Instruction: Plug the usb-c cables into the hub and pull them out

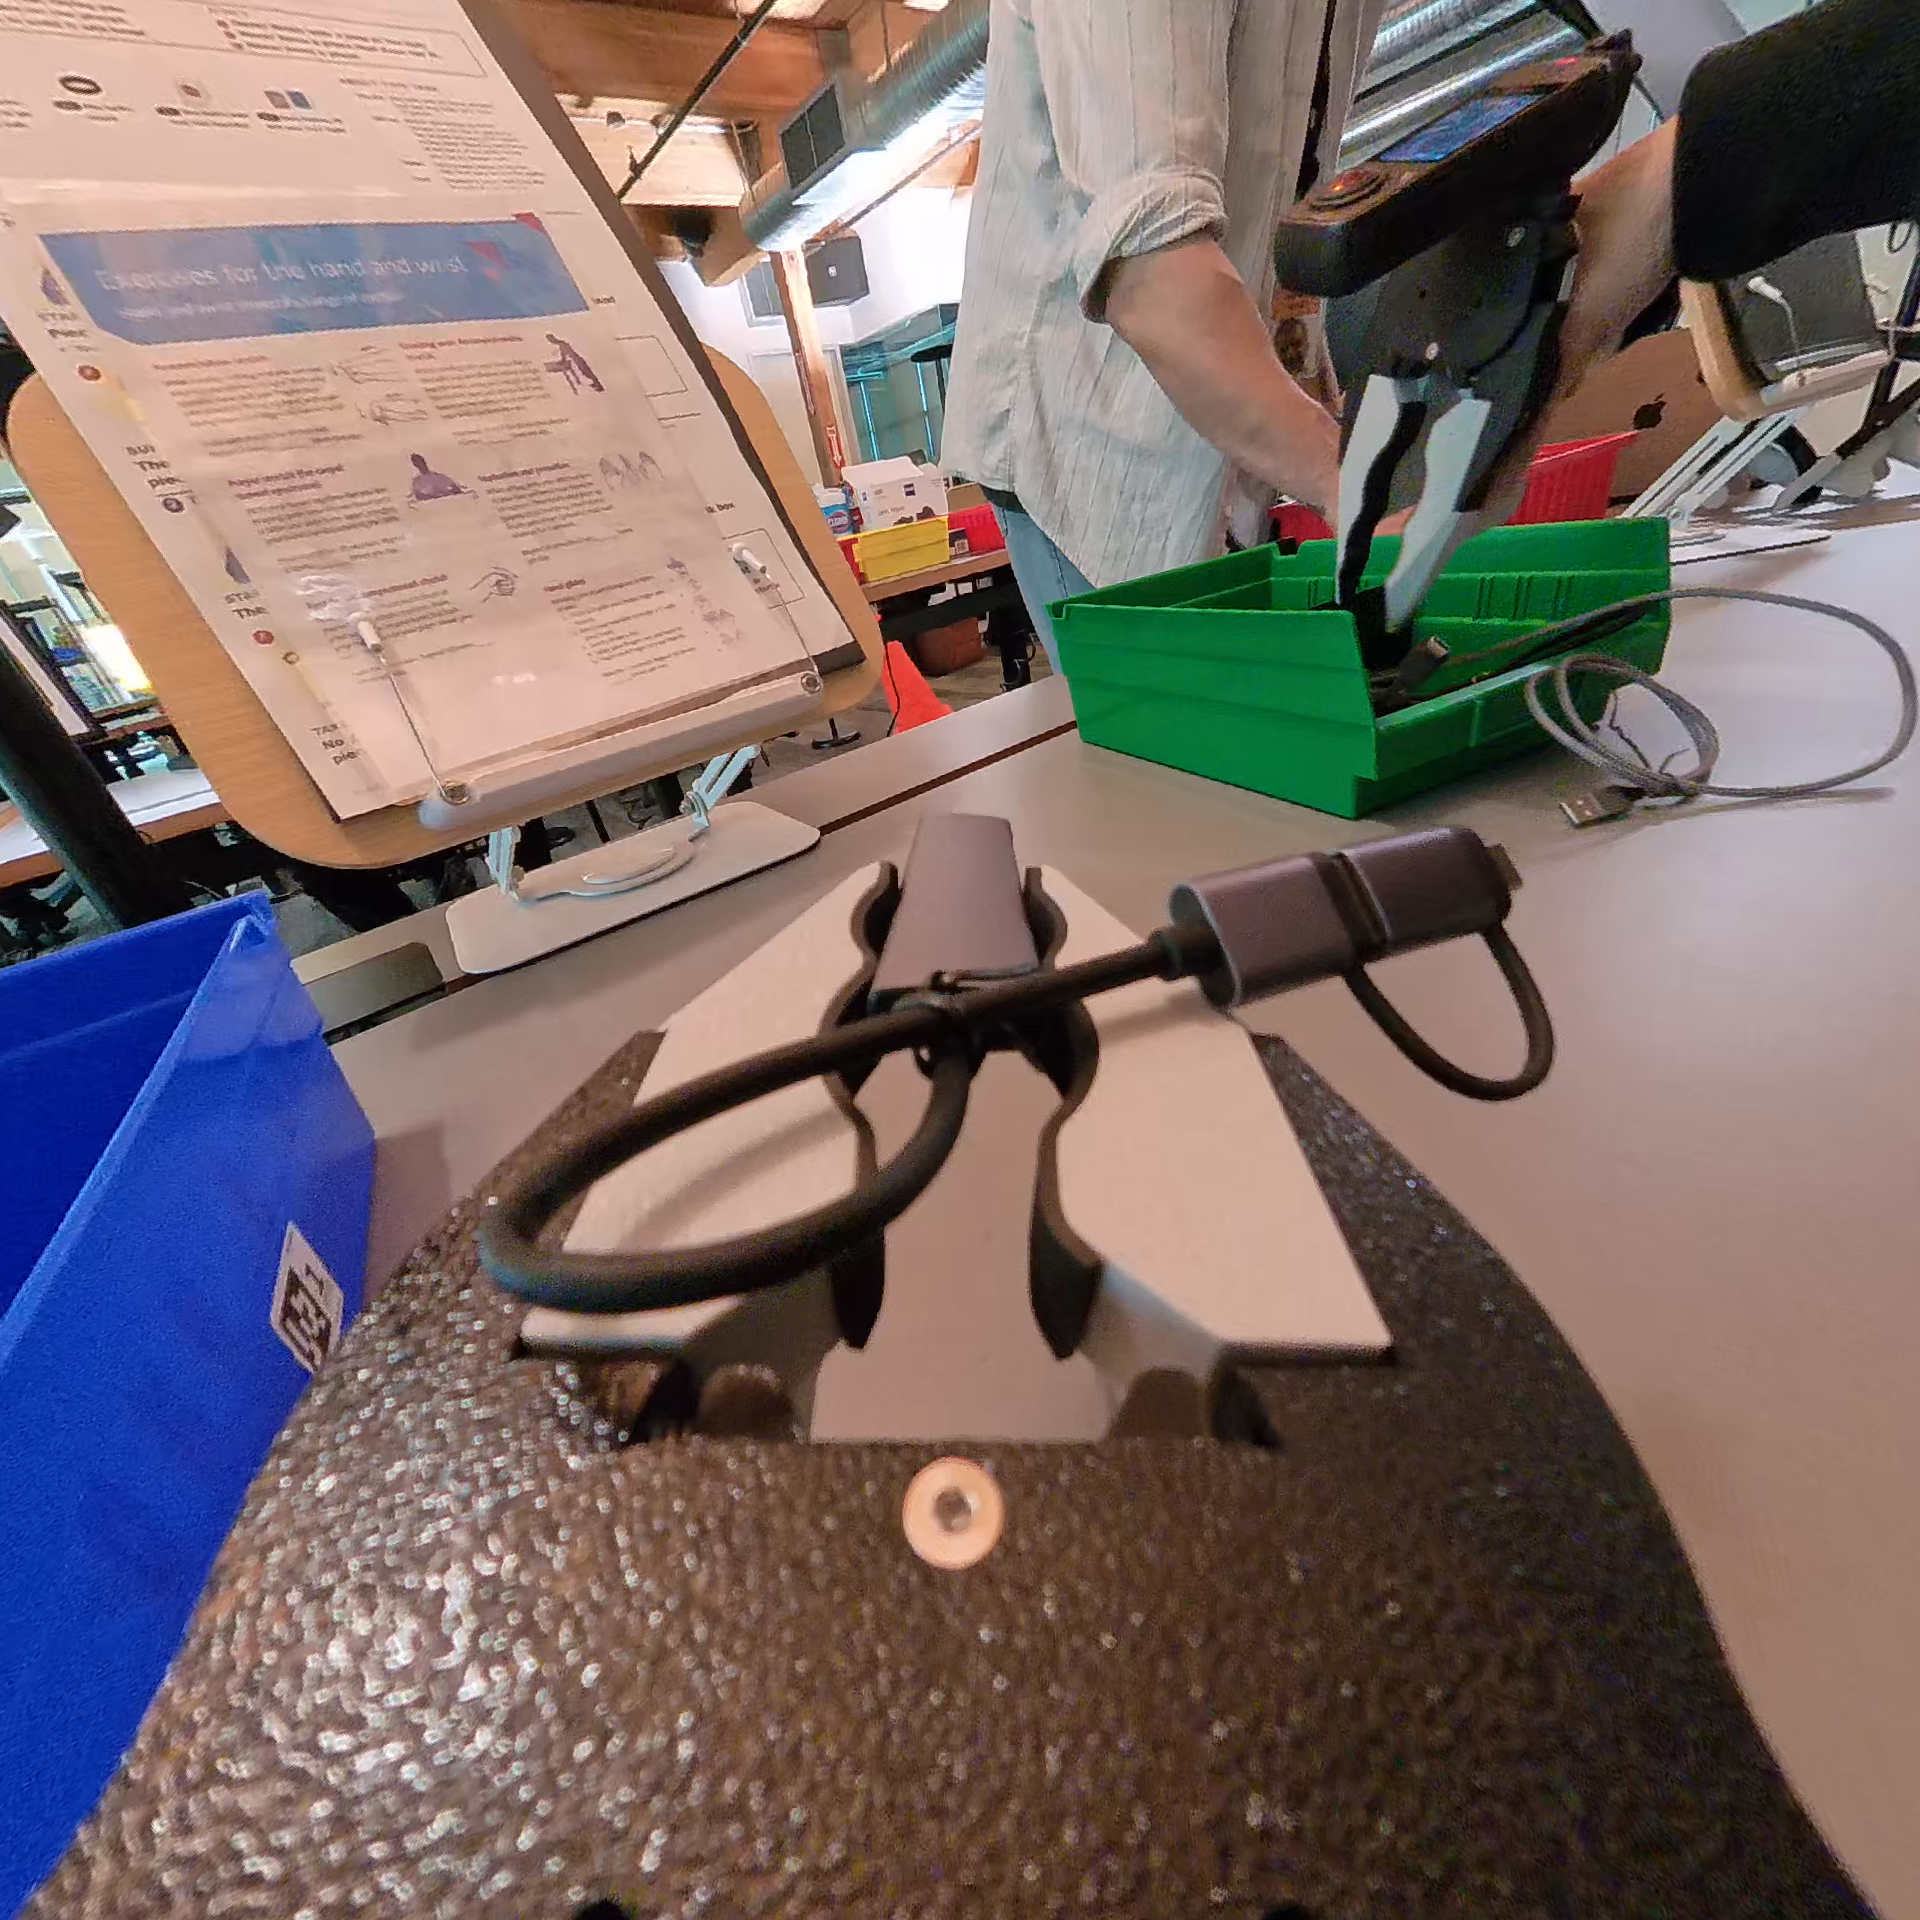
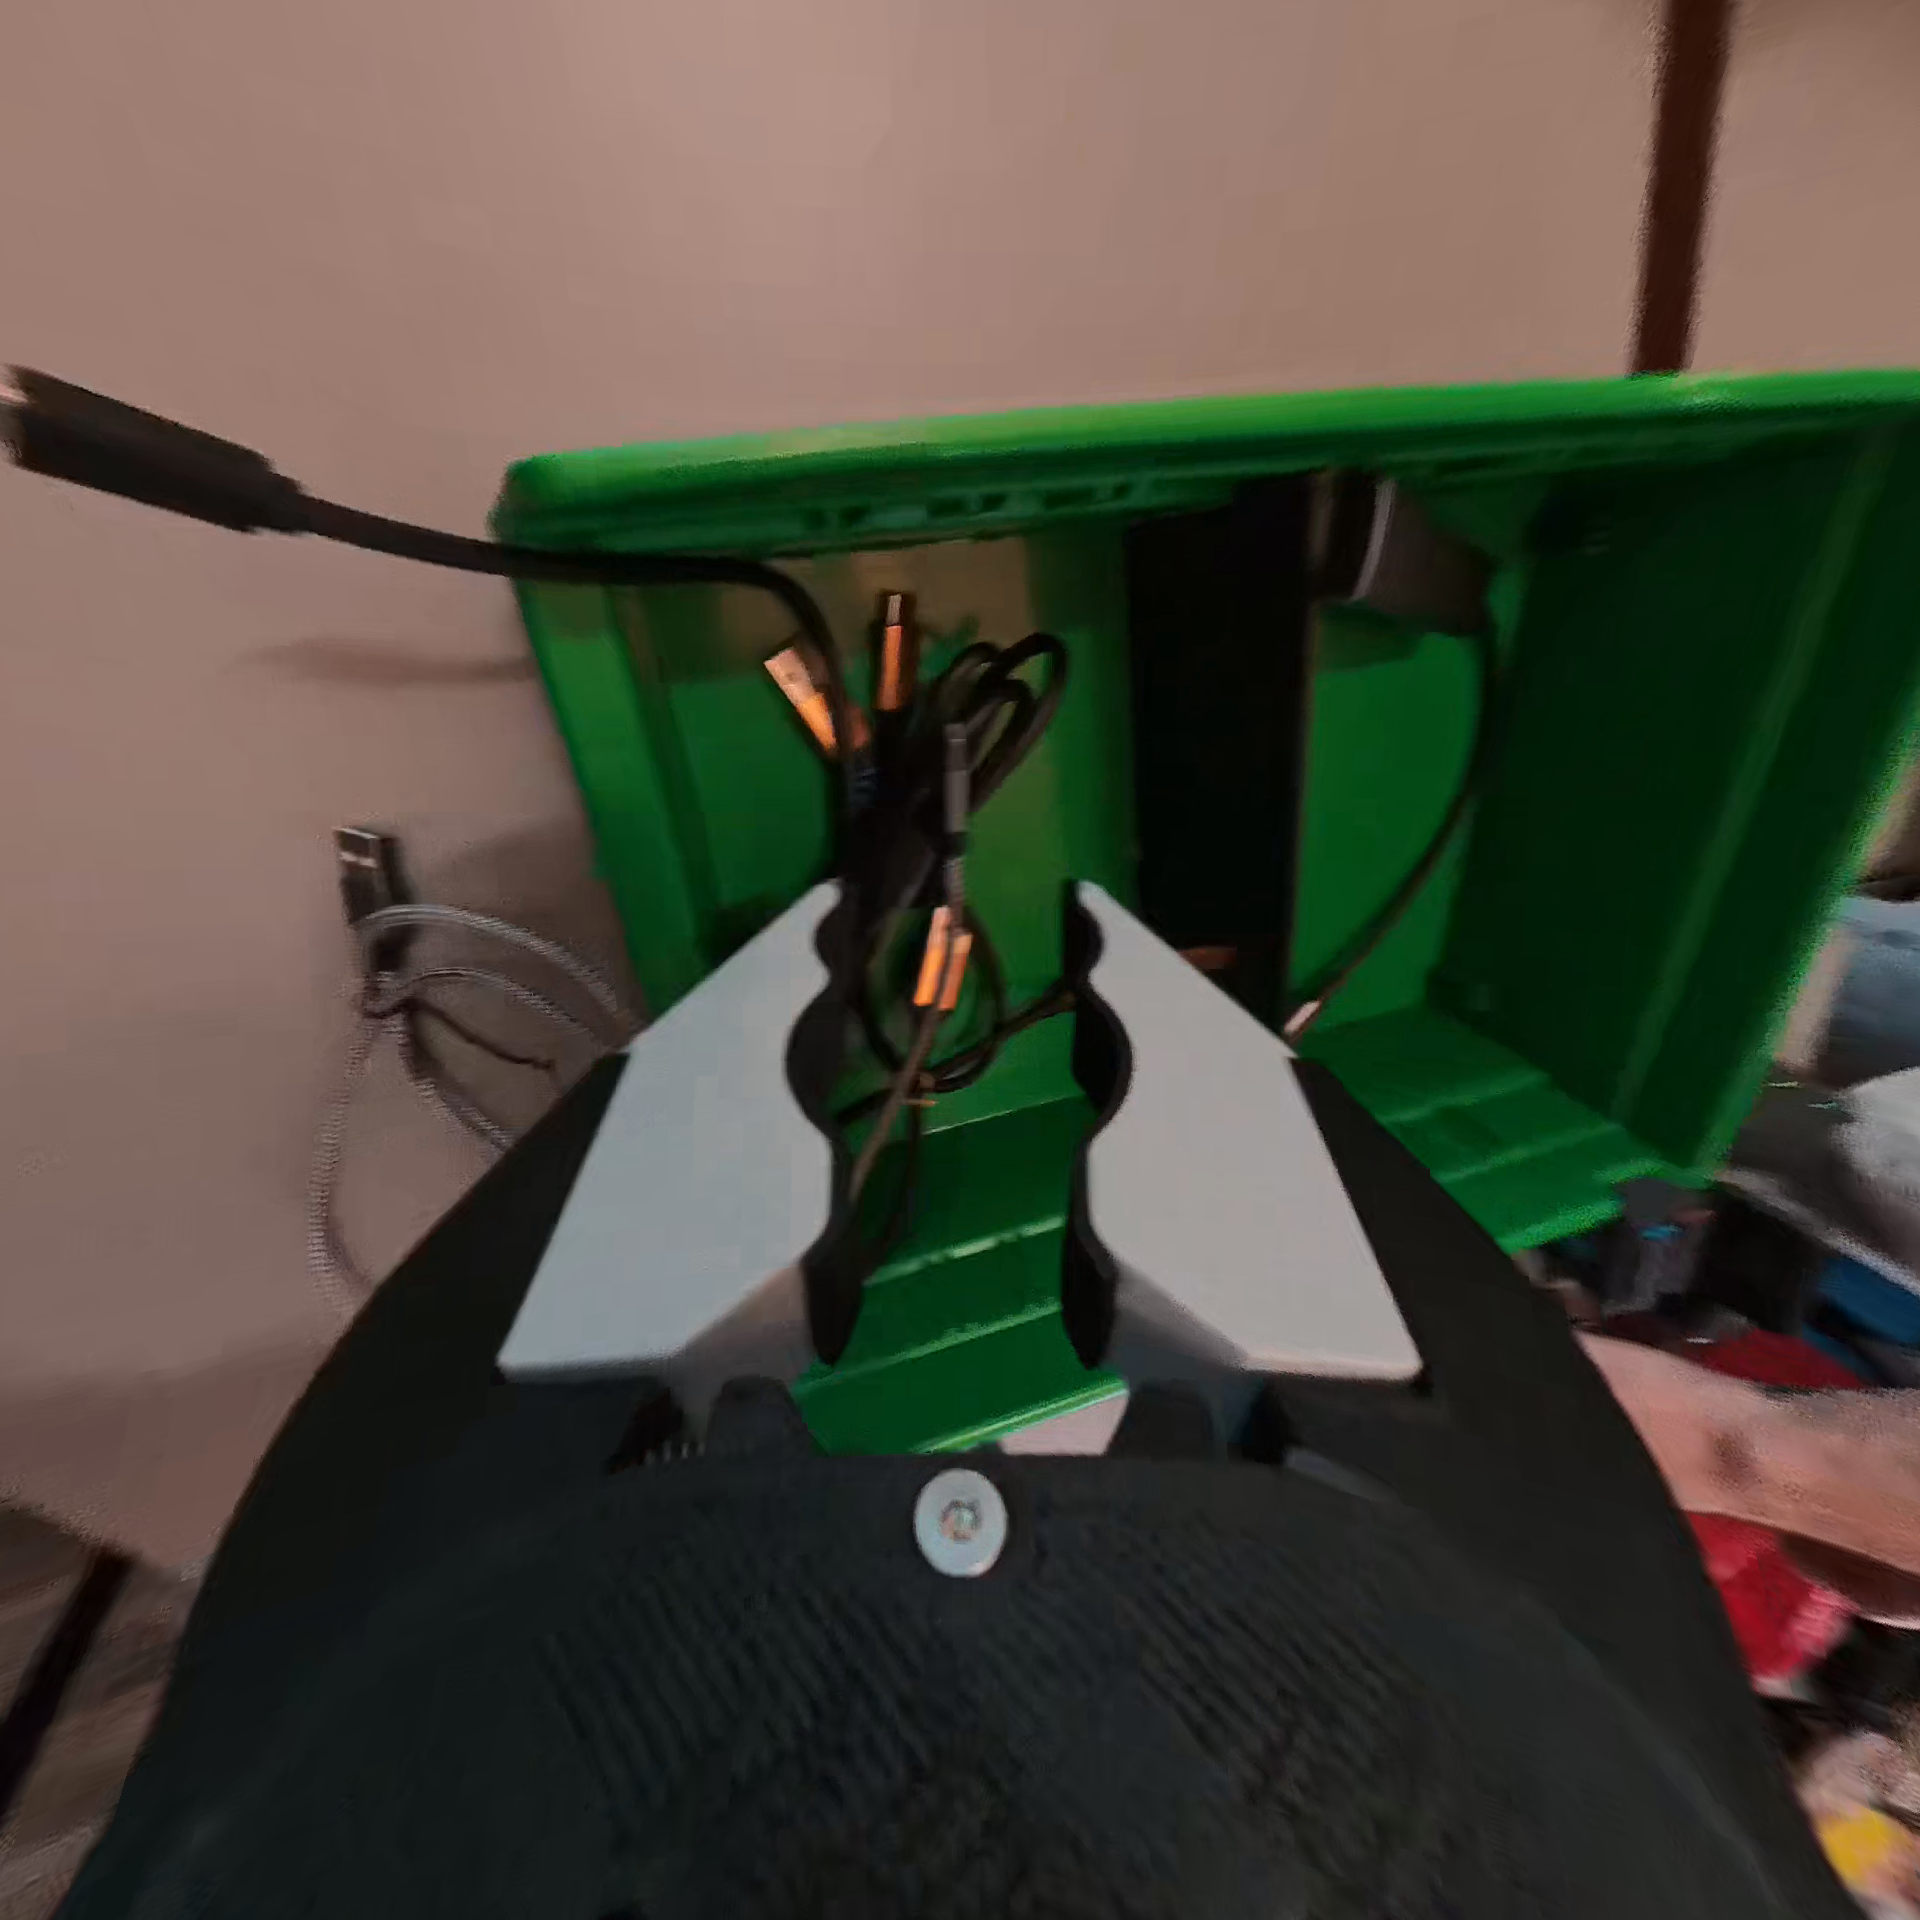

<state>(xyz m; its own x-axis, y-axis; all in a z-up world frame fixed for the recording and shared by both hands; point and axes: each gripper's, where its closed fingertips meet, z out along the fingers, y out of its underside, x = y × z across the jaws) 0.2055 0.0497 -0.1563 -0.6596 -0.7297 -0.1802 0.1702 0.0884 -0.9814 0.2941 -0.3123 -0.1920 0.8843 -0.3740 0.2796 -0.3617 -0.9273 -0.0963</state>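
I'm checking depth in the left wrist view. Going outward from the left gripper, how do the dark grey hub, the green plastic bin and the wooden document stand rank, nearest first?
1. Dark grey hub, clamped in the left gripper.
2. Wooden document stand, ahead on the left.
3. Green plastic bin, ahead on the right, slightly farther; the right gripper dips into it.

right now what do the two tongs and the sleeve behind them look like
Both tongs, left and right, have pale grey wedge fingers with wavy black inner pads on a black textured body with one silver screw. The far hand wears a black sleeve.
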